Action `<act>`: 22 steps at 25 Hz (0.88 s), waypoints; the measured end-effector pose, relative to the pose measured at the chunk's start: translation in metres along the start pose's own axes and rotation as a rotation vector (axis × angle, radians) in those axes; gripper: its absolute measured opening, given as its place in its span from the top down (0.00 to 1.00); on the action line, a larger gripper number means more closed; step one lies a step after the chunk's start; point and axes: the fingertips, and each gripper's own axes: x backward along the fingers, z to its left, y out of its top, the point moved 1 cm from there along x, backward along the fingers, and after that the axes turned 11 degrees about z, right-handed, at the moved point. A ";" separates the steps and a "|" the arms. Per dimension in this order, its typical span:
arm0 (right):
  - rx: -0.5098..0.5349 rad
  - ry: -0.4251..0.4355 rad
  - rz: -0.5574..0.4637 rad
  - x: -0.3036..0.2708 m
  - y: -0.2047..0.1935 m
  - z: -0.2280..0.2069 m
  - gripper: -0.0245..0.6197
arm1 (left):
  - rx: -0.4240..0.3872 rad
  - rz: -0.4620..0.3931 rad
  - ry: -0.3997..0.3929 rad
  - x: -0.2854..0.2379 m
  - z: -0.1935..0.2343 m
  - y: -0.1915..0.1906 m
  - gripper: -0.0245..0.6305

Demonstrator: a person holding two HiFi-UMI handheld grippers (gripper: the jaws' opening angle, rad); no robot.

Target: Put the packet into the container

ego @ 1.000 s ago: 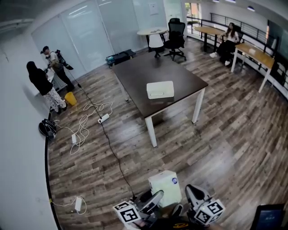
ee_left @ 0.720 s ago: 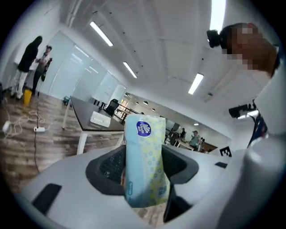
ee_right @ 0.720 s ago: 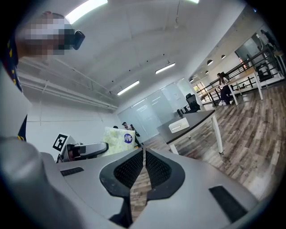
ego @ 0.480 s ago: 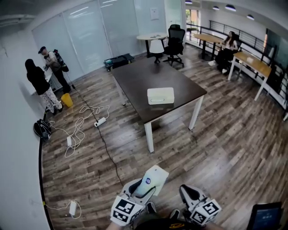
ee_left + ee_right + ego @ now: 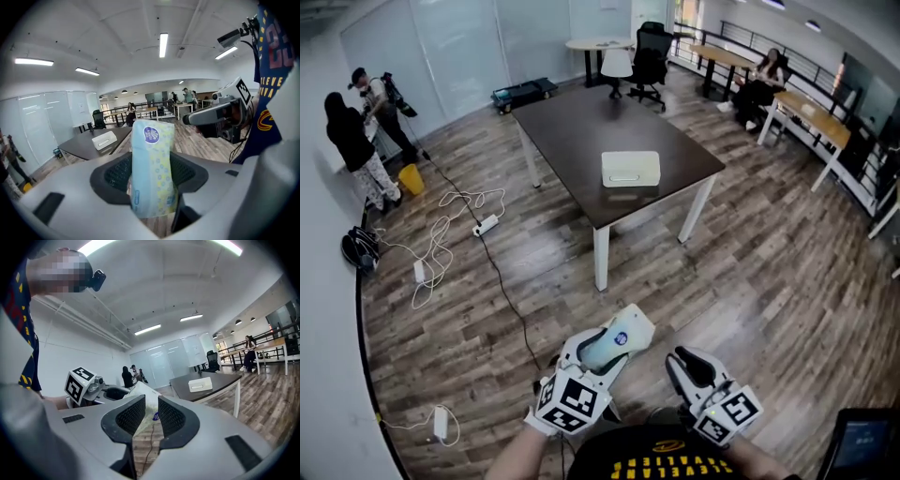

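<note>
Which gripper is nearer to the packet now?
Left. The left gripper grips the packet between its jaws. The right gripper is beside it, not touching; its jaws have just been opening, with nothing between them.

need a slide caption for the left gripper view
Left hand-held gripper grips a pale patterned packet; white container sits on the dark table beyond.

Pale blue-and-yellow packet (image 5: 152, 159) upright, gripped in the left claw (image 5: 151, 180)
</note>
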 end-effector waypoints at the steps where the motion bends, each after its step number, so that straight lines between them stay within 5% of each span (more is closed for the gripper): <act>1: 0.002 0.006 0.013 -0.004 -0.002 0.003 0.84 | -0.032 0.020 0.007 -0.003 0.001 -0.002 0.60; 6: 0.006 0.051 0.068 -0.029 -0.009 0.013 0.76 | -0.158 0.095 0.010 -0.018 0.004 -0.014 0.60; 12: -0.029 0.095 0.071 -0.061 -0.002 -0.007 0.76 | -0.170 0.129 -0.014 -0.045 0.020 -0.008 0.60; 22: -0.015 0.182 0.039 -0.111 0.053 -0.091 0.76 | -0.199 0.210 0.053 -0.108 0.070 0.035 0.60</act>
